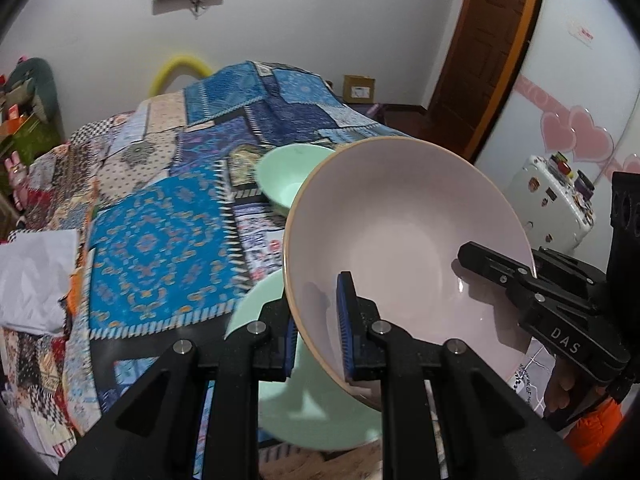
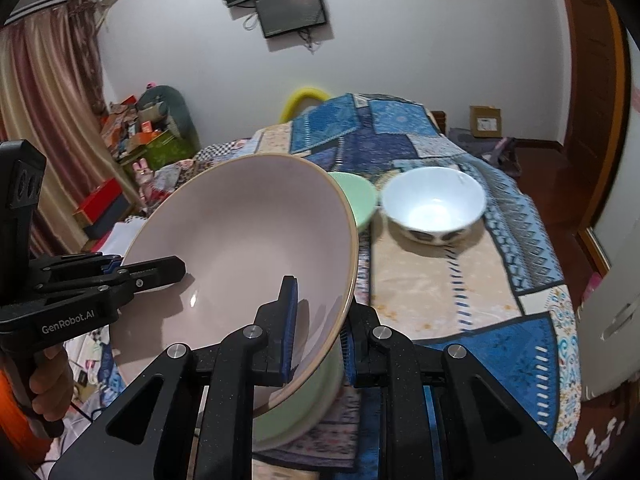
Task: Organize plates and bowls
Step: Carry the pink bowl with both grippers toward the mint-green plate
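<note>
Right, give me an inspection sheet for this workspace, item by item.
Surface: bed under a patchwork quilt, blue and beige panels.
Job's things: pink bowl held tilted above a pale green dish; green bowl and white bowl farther back on the quilt.
Clutter: white cloth at the quilt's left edge.
Grippers: left gripper and right gripper each shut on the pink bowl's rim, at opposite sides.
Cables: loose wires under the wall screen.
Surroundings: curtain, heaped boxes, wooden door, cardboard box on the floor.
</note>
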Motion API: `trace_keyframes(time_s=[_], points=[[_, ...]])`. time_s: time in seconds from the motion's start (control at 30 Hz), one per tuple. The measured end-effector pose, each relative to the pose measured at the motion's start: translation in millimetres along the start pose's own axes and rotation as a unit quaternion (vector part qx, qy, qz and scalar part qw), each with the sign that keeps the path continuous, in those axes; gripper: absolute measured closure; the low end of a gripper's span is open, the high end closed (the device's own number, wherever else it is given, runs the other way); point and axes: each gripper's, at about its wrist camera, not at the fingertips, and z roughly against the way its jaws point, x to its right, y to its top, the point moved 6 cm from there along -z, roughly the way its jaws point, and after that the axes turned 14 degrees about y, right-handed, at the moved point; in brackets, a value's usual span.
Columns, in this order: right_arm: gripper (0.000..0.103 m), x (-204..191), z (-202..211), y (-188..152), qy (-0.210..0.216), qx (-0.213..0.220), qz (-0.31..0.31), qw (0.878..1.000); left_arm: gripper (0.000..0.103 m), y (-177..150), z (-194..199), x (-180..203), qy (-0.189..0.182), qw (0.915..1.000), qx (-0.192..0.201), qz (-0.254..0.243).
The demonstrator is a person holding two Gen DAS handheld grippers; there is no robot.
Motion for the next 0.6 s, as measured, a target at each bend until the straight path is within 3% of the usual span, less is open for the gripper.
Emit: trace_keyframes(time_s=[0.6], points=[[0.085, -85, -56, -8, 0.071, -0.035, 0.051, 0.996, 0.085, -45, 26, -106, 0.066, 0.9961, -0.014, 0.058]])
